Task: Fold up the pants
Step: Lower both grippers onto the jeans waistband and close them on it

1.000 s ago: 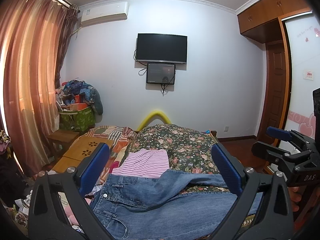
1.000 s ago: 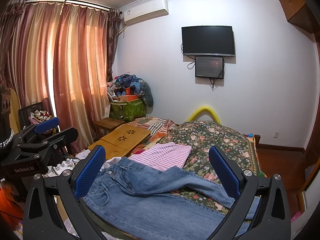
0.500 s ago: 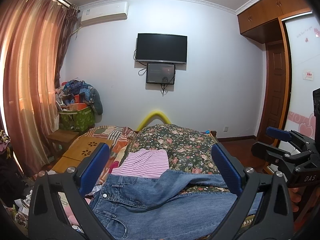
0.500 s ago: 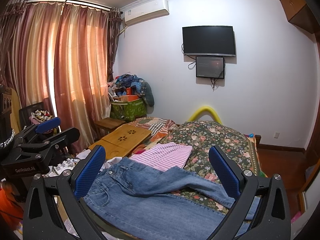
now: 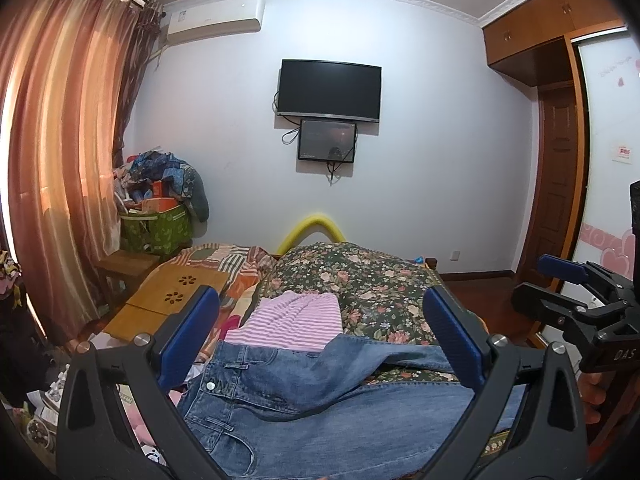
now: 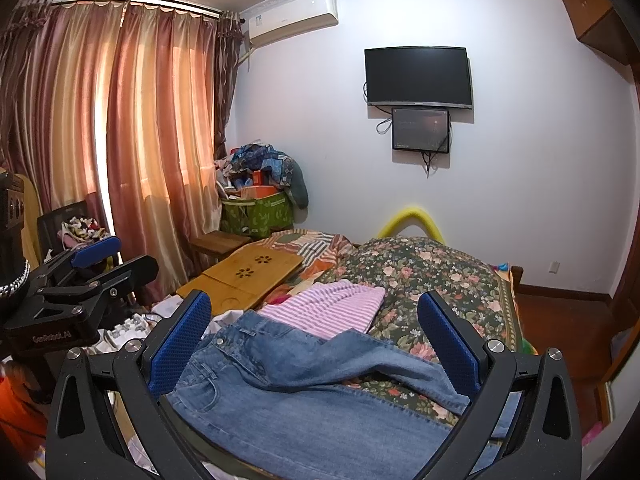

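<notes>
One pair of blue denim jeans (image 5: 320,404) lay unfolded on the near edge of the bed (image 5: 372,284), long axis left to right, waistband left, far leg creased across. The left gripper (image 5: 320,336) and right gripper (image 6: 314,334) hovered above it, jaws spread wide, empty. Beyond lay one pink striped garment (image 5: 292,320).

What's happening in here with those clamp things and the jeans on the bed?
A person is holding a two-finger gripper in each hand and is about to fold the blue jeans. The jeans lie spread across the bed, waistband to the left, one leg crossing over the other, partly covering a pink striped top. The left gripper and right gripper are both open, held above the jeans and gripping nothing. No fold has been made yet.
</notes>
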`<state>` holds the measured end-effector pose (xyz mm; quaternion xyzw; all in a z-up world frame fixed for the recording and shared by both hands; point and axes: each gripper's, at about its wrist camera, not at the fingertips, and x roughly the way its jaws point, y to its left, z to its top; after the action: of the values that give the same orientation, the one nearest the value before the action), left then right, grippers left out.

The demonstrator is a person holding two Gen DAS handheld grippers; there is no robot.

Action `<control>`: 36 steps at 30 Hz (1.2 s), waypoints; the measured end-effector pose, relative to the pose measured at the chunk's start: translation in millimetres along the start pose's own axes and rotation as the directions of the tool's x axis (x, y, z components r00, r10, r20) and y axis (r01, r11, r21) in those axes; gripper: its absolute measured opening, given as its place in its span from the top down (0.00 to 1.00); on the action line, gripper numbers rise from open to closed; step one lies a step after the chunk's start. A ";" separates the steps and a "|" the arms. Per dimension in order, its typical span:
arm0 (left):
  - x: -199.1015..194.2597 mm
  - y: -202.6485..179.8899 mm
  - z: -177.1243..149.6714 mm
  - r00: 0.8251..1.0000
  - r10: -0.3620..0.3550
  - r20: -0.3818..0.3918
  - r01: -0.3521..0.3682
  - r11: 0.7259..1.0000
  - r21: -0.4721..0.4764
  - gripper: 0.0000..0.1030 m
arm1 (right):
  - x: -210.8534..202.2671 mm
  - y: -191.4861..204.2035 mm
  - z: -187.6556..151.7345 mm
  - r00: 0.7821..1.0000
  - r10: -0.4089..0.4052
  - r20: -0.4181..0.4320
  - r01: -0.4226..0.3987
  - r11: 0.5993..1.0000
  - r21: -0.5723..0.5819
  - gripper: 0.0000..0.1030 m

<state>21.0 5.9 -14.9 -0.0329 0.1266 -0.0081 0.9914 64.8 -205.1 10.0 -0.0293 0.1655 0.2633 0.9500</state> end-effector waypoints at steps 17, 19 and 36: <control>116.7 80.7 -38.3 0.975 0.128 -0.182 -0.129 0.992 0.004 0.00 | 99.9 -46.0 -34.1 0.979 -0.044 -0.197 0.038 0.999 -0.033 0.00; 135.2 89.7 -46.2 0.966 0.158 -0.203 -0.156 0.987 0.024 0.00 | 114.9 -55.7 -38.9 0.971 -0.050 -0.232 0.043 0.998 -0.035 0.00; 320.5 186.1 -126.2 0.839 0.191 -0.509 -0.226 0.974 -0.008 0.10 | 241.1 -127.7 -84.2 0.883 -0.052 -0.467 0.011 0.996 -0.091 0.02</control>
<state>300.9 175.7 -229.6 -0.0490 0.3846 0.0956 0.9168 299.2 -208.6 -153.0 -0.1356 0.3780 0.2397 0.8839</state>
